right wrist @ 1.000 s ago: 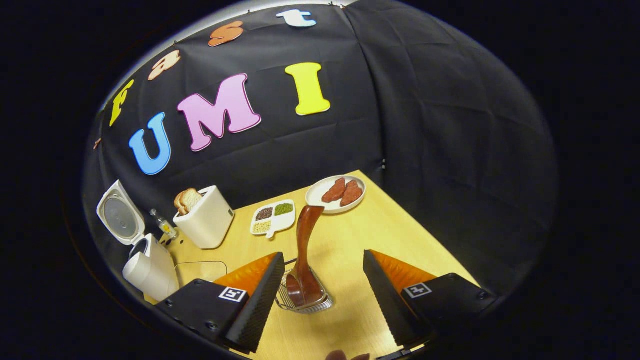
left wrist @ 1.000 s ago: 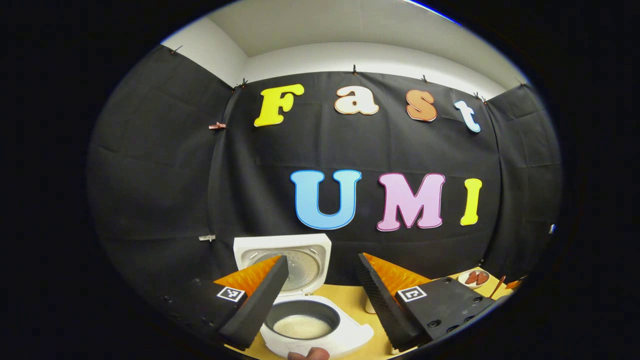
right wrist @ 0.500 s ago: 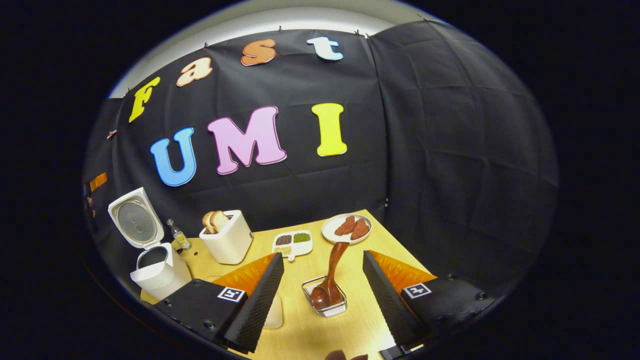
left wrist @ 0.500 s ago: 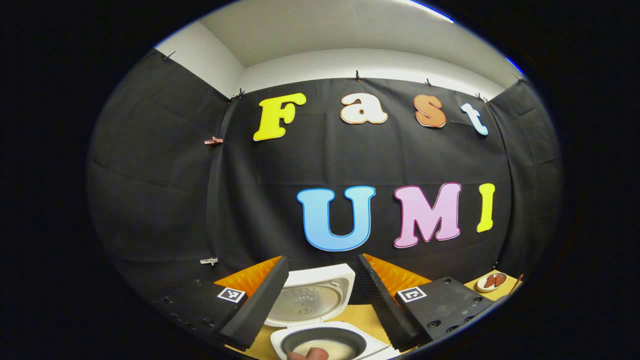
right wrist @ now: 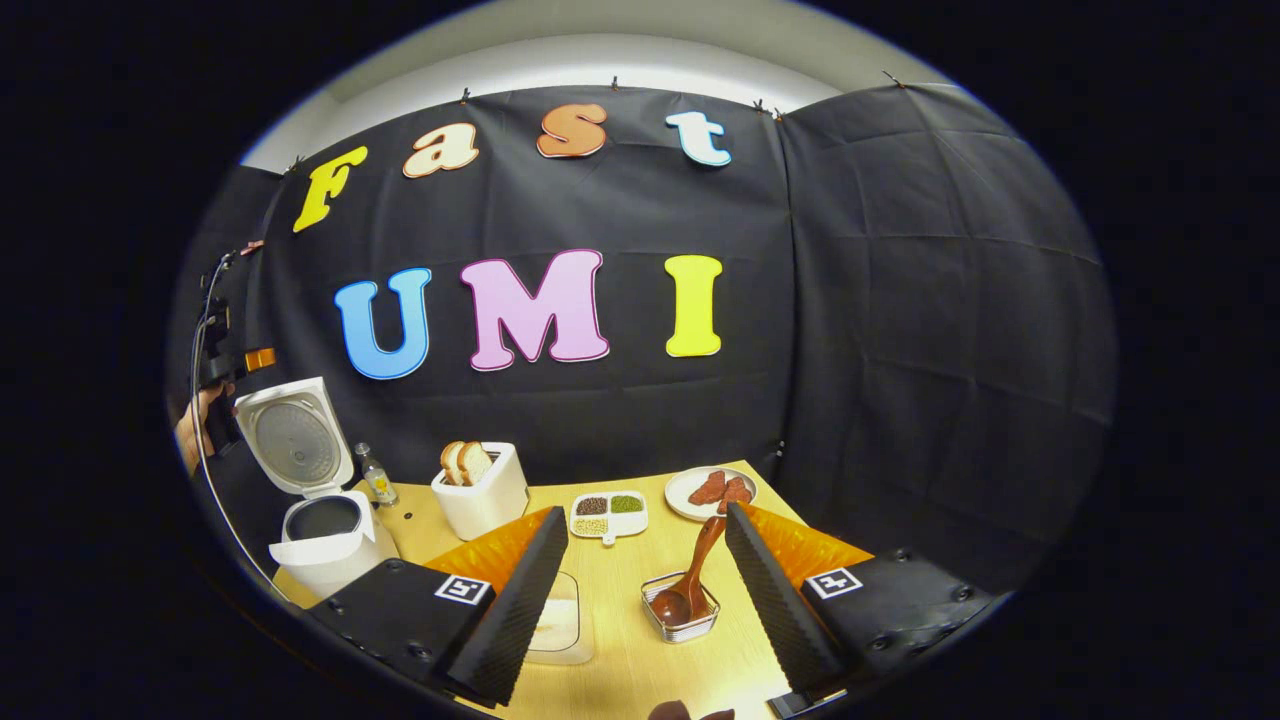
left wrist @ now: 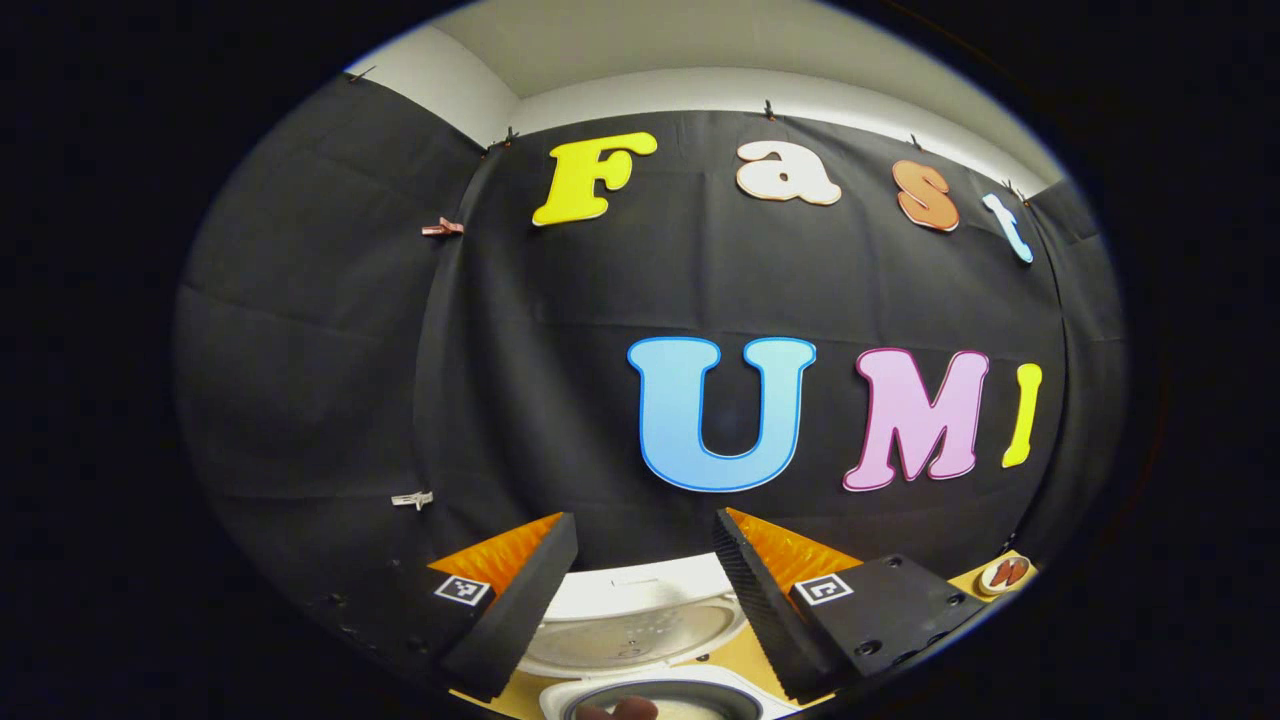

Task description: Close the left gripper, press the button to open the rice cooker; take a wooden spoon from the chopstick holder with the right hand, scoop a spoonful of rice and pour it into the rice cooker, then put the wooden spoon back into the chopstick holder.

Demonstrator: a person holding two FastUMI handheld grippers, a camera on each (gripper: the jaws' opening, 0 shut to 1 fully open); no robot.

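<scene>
Brown wooden spoon leaning in wire chopstick holder, ahead between spread, empty right gripper fingers; handle tilted up-right; task probably finished.

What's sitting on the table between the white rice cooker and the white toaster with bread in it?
In the right gripper view, a small clear glass bottle with yellowish contents stands between the open white rice cooker and the white toaster, near the black cloth wall.

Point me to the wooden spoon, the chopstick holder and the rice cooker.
wooden spoon [right wrist: 700, 560]: right gripper view, mid handle.
chopstick holder [right wrist: 686, 630]: right gripper view, front wire rim.
rice cooker [right wrist: 335, 548]: right gripper view, white body.
</scene>
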